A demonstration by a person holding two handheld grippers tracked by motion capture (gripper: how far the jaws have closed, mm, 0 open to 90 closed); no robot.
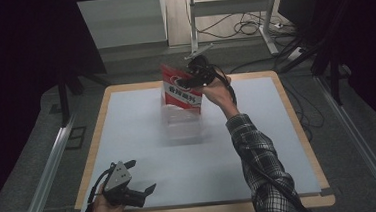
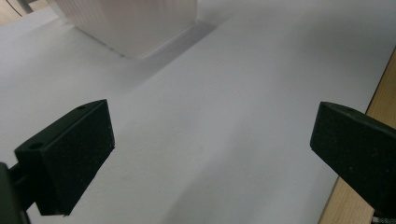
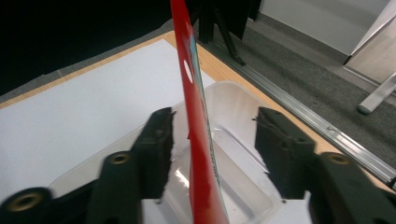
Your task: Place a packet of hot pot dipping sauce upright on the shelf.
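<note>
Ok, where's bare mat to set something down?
Bare: the mat between the clear bin and the near edge, and the strip left of the bin. Crowded: the bin with the red packet under the right gripper, and the near-left corner by the left gripper.

One red packet [image 1: 181, 89] stands at about 12 o'clock on the worktop [image 1: 129, 155]. One clear plastic tub [image 1: 182, 121] sits just beneath it, blurred enough that I count it as a single tub. Two grippers: the right gripper [image 1: 194, 80] at 12 o'clock, and the left gripper [image 1: 144, 189] at 7 o'clock. One plaid sleeve [image 1: 260, 166] at 5 o'clock.
</note>
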